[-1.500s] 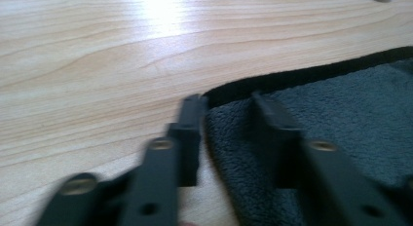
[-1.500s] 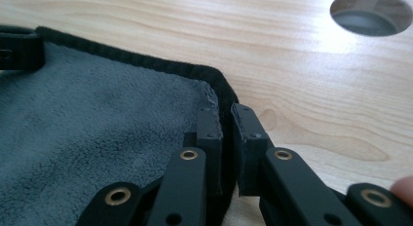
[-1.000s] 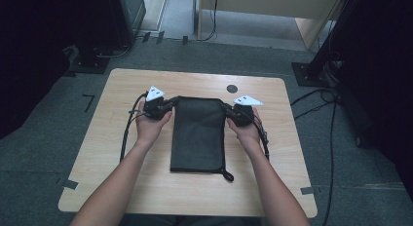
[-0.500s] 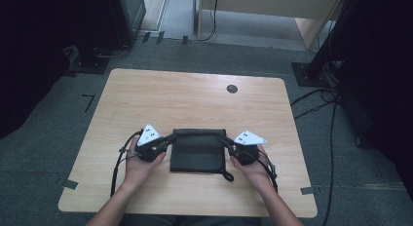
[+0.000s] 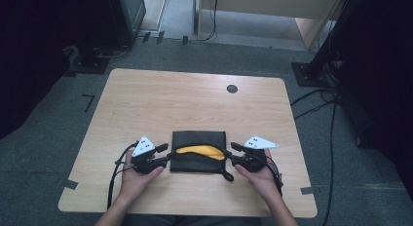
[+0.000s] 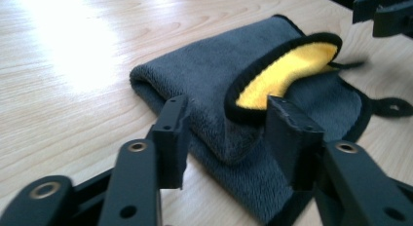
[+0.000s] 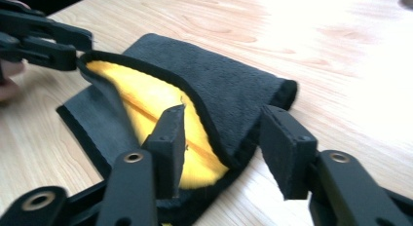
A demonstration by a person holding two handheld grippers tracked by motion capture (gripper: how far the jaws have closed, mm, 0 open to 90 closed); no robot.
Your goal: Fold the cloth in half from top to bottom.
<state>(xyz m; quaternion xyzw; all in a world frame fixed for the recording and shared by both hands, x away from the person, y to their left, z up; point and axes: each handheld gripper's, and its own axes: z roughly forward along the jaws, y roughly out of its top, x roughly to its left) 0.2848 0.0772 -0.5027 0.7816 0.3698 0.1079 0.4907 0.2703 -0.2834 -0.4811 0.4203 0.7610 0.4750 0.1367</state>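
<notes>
A dark grey towel (image 5: 197,141) lies folded in half on the wooden table (image 5: 195,104), near the front edge. Its top layer bulges and shows a yellow underside (image 5: 200,150). My left gripper (image 5: 165,154) is at the towel's left side and my right gripper (image 5: 234,154) at its right side. Both pairs of jaws have just been opening. In the left gripper view the gripper (image 6: 229,114) stands open with the towel (image 6: 204,75) corner loose between the pads. In the right gripper view the gripper (image 7: 225,118) is likewise open around the towel (image 7: 219,84) edge.
A round cable hole (image 5: 232,88) sits at the table's far right. The towel's hanging loop (image 5: 227,176) lies toward the front edge. Cables (image 5: 316,102) and black stands (image 5: 311,70) are on the floor around the table.
Both grippers drew the towel's far edge toward the person, folding it in half. Their jaws then parted, and the top layer now sags to show yellow.
</notes>
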